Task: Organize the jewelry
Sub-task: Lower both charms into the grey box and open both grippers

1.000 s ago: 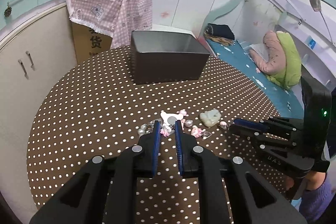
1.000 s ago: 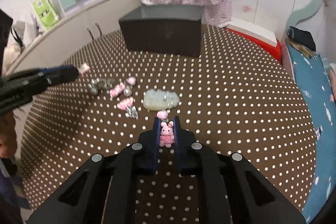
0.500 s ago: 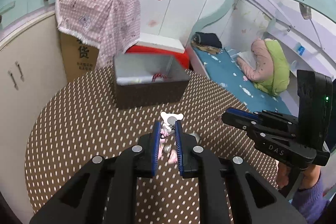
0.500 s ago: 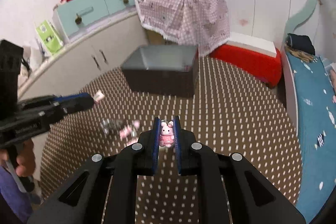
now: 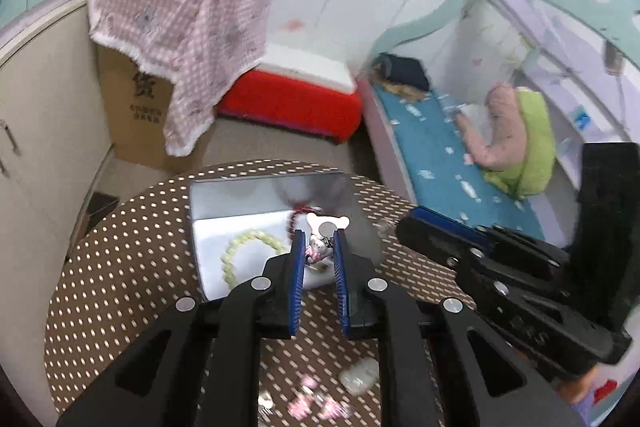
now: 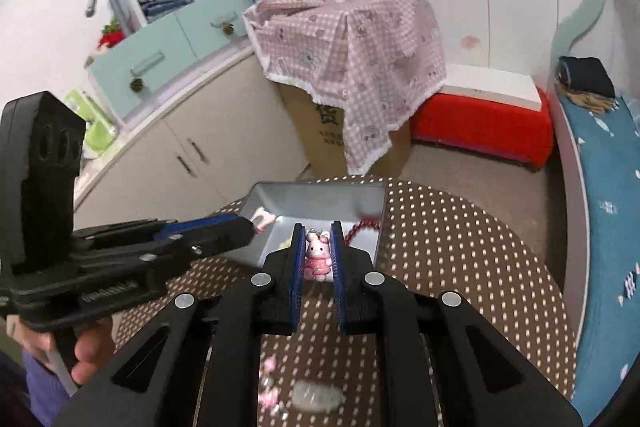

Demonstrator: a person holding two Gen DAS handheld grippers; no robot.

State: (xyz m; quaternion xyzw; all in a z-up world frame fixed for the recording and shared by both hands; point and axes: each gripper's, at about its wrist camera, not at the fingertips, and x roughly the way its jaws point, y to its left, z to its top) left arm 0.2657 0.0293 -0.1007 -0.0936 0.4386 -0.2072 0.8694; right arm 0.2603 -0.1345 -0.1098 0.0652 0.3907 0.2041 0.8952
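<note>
My left gripper (image 5: 317, 239) is shut on a white bear-shaped charm (image 5: 327, 225) with small pink pieces, held above the open grey metal box (image 5: 224, 193). My right gripper (image 6: 317, 233) is shut on a pink bunny charm (image 6: 317, 253), also over the box (image 6: 316, 195). In the box lie a pale green bead bracelet (image 5: 248, 251) and a red bead string (image 6: 360, 229). The left gripper also shows in the right wrist view (image 6: 248, 225), the right gripper in the left wrist view (image 5: 404, 227).
The round table has a brown polka-dot cloth (image 5: 132, 267). Loose pink charms (image 5: 308, 403) and a pale jade piece (image 5: 360, 375) lie on it near me. Beyond the table are a red stool (image 5: 292, 99), a covered carton (image 5: 136, 99) and a bed (image 5: 440, 155).
Both grippers have risen from the table and moved forward over the box, each still holding its charm. The box interior has come into view from above.
</note>
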